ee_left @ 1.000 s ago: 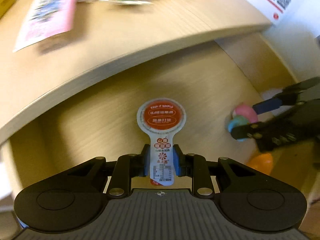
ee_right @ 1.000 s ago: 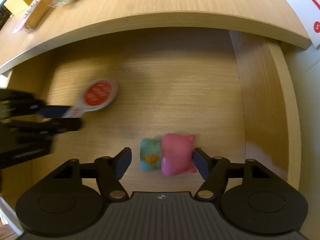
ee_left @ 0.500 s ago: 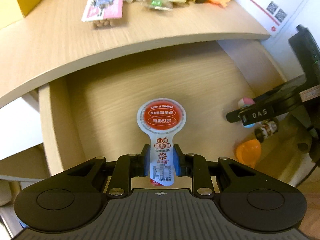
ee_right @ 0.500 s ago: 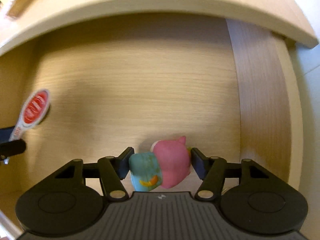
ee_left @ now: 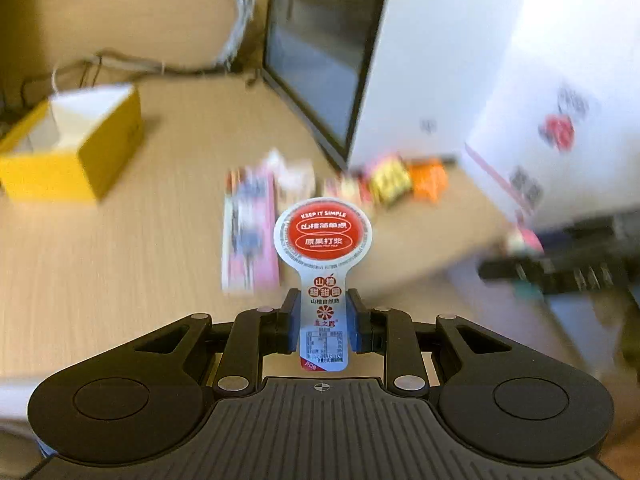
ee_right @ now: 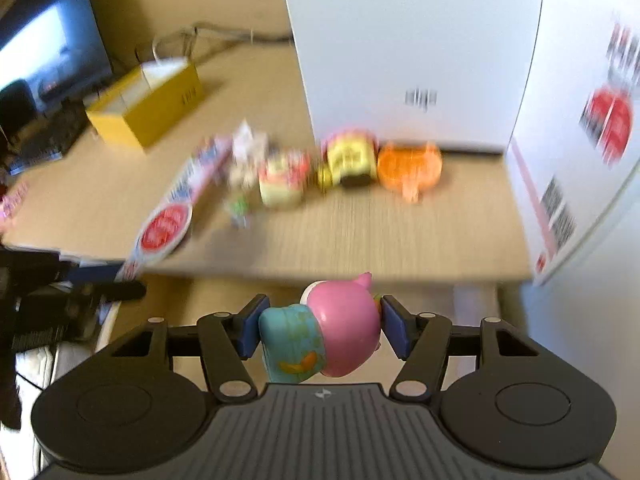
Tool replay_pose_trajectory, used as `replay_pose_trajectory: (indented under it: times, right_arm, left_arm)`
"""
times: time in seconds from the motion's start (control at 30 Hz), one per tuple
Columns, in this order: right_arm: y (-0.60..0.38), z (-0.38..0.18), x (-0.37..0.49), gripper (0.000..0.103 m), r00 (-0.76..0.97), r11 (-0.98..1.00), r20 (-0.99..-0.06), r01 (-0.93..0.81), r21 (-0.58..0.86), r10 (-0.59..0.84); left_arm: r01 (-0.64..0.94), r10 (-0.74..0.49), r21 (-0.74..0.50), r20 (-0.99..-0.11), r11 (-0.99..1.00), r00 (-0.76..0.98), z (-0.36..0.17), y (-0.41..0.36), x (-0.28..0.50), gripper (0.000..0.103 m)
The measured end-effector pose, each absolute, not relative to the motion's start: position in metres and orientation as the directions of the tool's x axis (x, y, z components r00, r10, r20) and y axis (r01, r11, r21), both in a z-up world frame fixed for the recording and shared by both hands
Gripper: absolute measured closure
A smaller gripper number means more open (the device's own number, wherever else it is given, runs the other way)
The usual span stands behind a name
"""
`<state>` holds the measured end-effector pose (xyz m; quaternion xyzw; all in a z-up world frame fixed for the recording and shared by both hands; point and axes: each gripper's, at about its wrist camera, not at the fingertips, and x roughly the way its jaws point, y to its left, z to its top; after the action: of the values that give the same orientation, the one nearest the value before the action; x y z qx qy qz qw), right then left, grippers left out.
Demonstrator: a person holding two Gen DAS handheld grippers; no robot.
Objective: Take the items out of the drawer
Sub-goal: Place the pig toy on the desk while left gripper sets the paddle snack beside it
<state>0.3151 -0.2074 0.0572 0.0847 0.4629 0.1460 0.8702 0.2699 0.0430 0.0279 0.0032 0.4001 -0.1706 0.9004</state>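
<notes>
My left gripper (ee_left: 322,322) is shut on the stem of a paddle-shaped snack pack (ee_left: 323,236) with a round red label, held up above the wooden desk top (ee_left: 120,256). My right gripper (ee_right: 320,330) is shut on a pink and teal toy figure (ee_right: 340,332), lifted level with the desk's front edge (ee_right: 360,270). In the right wrist view the snack pack (ee_right: 164,228) and the left gripper (ee_right: 100,284) show at the left. In the left wrist view the right gripper (ee_left: 560,272) with the pink toy (ee_left: 524,240) is a blur at the right.
On the desk lie a pink flat packet (ee_left: 250,232), several small toys and snacks (ee_right: 348,160) and an open yellow box (ee_left: 68,148). A white carton (ee_right: 400,40) stands at the back right, a dark monitor (ee_left: 320,52) behind, cables along the wall.
Both grippers have risen out of the drawer to desk-top height with their items. The right gripper closed on the pink and teal toy and lifted it.
</notes>
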Motion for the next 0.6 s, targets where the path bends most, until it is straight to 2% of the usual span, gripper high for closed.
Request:
replay_pose_trajectory:
  times: [0.2, 0.37, 0.5, 0.6]
  right_arm:
    - [-0.211, 0.063, 0.331, 0.042, 0.564, 0.952, -0.768, -0.167, 0.256, 0.305]
    - [-0.219, 0.061, 0.332, 0.042, 0.559, 0.961, -0.782, -0.155, 0.228, 0.276]
    - [-0.231, 0.046, 0.337, 0.042, 0.545, 0.967, -0.799, -0.123, 0.221, 0.252]
    - [-0.238, 0.033, 0.344, 0.042, 0.534, 0.97, -0.81, -0.092, 0.227, 0.24]
  left_arm:
    - [0.338, -0.316, -0.094, -0.644, 0.936, 0.696, 0.03, 0.01, 0.335, 0.076]
    - [0.359, -0.275, -0.04, -0.725, 0.932, 0.632, -0.007, -0.006, 0.38, 0.076]
    - [0.336, -0.238, -0.009, -0.723, 0.942, 0.649, -0.016, -0.004, 0.386, 0.076]
    - [0.292, -0.245, -0.053, -0.692, 0.955, 0.679, -0.012, 0.006, 0.383, 0.076]
